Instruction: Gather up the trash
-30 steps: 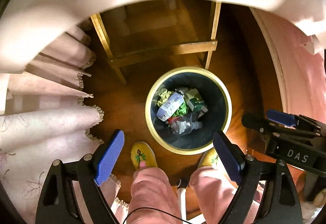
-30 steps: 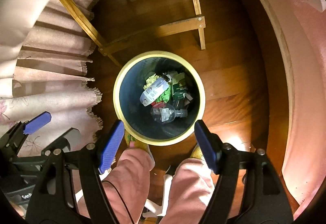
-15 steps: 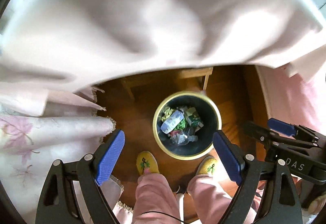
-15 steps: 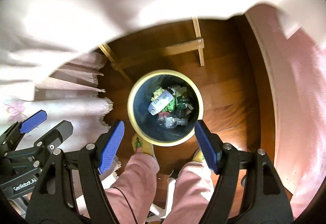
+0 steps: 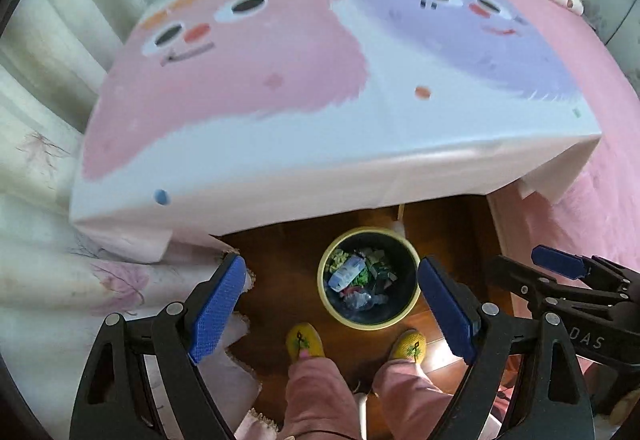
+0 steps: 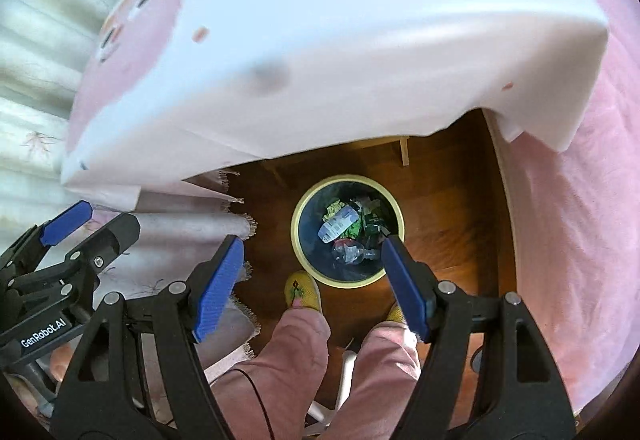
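A round bin with a pale yellow rim [image 5: 325, 296] stands on the wooden floor far below, also in the right wrist view [image 6: 298, 248]. It holds trash: a white-and-blue carton [image 5: 345, 277] [image 6: 338, 225], a clear plastic bottle [image 5: 366, 300] [image 6: 354, 252] and green wrappers. My left gripper [image 5: 332, 306] is open and empty, high above the bin. My right gripper [image 6: 312, 286] is open and empty beside it, and shows at the right of the left wrist view [image 5: 560, 268]. The left gripper shows at the left of the right wrist view [image 6: 66, 218].
A table with a pink, white and lilac cartoon-face cloth [image 5: 320, 80] [image 6: 320, 40] fills the upper view and overhangs the floor behind the bin. A pink bedcover [image 5: 592, 180] lies right, curtains [image 5: 40, 260] left. The person's legs and yellow slippers [image 5: 304, 340] stand before the bin.
Both grippers have risen well above the table. The bin now looks smaller and the tablecloth top has come into view. Both stay open and empty.
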`<state>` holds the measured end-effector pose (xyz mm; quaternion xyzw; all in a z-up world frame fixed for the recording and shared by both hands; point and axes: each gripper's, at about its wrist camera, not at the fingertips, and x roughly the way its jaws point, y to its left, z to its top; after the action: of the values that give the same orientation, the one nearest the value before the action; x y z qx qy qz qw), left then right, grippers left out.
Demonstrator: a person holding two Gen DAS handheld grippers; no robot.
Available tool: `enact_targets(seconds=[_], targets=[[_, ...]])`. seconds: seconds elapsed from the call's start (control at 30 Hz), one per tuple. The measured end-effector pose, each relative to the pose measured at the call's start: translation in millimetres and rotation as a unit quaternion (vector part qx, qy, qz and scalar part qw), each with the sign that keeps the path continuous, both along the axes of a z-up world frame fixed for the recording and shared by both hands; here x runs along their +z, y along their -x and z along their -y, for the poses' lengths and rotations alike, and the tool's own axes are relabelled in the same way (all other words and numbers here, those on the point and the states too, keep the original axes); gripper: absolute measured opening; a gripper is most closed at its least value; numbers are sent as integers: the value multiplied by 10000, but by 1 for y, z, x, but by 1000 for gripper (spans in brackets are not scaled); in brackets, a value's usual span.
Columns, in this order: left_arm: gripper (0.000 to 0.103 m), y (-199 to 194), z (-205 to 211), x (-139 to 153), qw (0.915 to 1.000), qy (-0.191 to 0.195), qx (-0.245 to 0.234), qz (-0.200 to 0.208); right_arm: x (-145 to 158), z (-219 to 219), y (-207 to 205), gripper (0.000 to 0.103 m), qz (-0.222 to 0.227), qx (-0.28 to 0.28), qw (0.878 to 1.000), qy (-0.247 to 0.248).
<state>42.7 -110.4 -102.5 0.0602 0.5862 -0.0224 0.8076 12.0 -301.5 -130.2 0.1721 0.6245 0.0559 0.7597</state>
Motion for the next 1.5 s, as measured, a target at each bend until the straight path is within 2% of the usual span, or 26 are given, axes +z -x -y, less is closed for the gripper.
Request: enact_targets(seconds=[0.13, 0.37, 0.57, 0.7, 0.87, 1.07, 1.3, 1.5], targets=[[89, 6, 2, 36, 9999, -49, 8, 123, 41, 1, 0, 69, 208, 72, 9997, 74], [89, 12, 7, 120, 9978, 14, -76, 665, 129, 8, -1, 70, 854, -19, 9963, 80], [89, 12, 0, 195, 9920, 145, 114, 1249, 207, 6, -2, 70, 1430, -70, 9894, 254], [89, 15, -8, 233, 9875, 219, 251, 1542, 248, 1, 4, 70, 1780, -91, 9834, 327], [89, 23, -12, 259, 9832, 178, 343, 1786, 286, -12, 13, 69, 2225, 15, 9732, 588], [89, 25, -18, 274, 9787, 185, 463, 1990, 317, -24, 25, 70, 2659, 63, 9606, 803], [89, 28, -20, 279, 9757, 150, 472, 2133, 326, -34, 29, 70, 2780, 126, 9565, 874], [89, 29, -21, 276, 9771, 145, 457, 2071, 323, -36, 27, 70, 2754, 121, 9572, 881]])
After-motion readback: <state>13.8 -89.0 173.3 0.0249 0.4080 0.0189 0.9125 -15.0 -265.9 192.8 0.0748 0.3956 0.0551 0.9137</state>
